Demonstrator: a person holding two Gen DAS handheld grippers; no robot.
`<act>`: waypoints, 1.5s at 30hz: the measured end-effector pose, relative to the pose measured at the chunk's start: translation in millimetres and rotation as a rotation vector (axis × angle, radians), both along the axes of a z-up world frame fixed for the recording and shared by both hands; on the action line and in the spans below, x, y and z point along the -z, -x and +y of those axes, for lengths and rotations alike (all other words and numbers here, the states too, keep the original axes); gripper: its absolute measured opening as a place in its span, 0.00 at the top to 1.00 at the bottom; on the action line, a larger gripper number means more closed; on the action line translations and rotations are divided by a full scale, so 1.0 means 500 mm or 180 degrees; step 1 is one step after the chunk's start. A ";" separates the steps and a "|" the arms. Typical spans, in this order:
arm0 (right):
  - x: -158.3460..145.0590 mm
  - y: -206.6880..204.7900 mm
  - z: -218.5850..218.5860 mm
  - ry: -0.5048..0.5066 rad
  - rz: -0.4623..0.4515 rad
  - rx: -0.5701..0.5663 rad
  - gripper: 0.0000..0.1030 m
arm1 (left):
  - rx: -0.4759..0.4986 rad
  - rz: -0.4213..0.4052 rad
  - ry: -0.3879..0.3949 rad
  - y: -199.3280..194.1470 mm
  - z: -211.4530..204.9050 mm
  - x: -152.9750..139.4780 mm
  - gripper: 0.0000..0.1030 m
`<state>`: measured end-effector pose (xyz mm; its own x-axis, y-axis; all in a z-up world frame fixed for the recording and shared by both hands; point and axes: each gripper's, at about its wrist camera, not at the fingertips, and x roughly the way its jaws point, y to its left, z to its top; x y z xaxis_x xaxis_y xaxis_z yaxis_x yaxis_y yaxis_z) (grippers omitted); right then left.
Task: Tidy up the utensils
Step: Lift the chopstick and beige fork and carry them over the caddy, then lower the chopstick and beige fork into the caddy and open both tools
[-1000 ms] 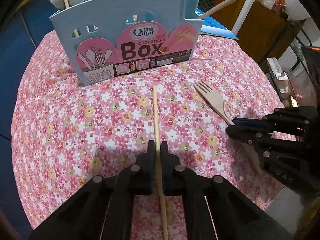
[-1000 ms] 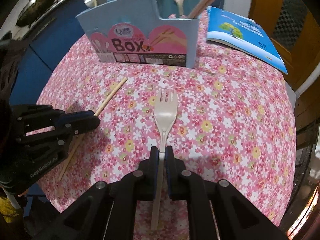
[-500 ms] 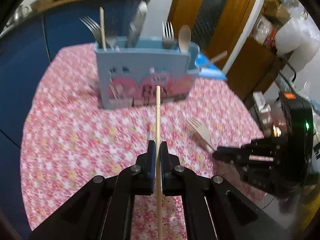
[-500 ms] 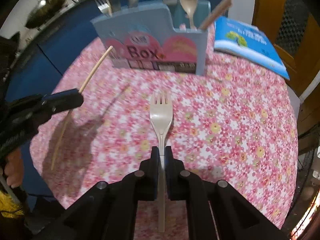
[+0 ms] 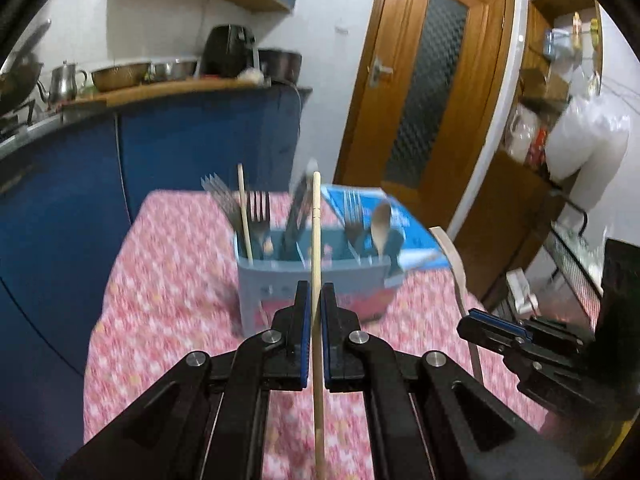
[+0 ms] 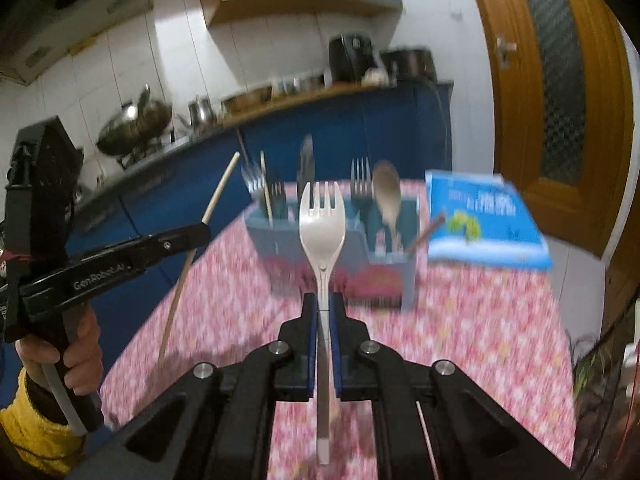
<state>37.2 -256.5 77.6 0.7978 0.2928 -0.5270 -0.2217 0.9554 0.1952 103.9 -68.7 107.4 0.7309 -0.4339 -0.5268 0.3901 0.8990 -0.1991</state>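
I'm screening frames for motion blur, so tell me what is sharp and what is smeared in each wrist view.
Left wrist view: the left gripper and its chopstick are crisp; the floral tablecloth and utensil box are smeared. Right wrist view: the right gripper and pale fork are sharp; the box, blue book and counter blur.

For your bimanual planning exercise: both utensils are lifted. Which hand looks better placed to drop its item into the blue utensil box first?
Probably left. Its chopstick lines up over the blue utensil box, near another chopstick. The right's fork is equally gripped, so it's close.
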 end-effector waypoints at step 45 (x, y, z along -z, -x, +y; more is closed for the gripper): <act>0.039 -0.226 -0.023 0.0097 -0.1058 0.0210 0.92 | -0.0686 -0.1025 0.0179 -0.218 -0.051 0.077 0.98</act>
<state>150.2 -267.9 58.3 0.9441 0.2231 -0.2426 -0.2060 0.9740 0.0939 213.0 -94.2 69.0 0.9325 -0.2740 -0.2354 0.2441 0.9583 -0.1485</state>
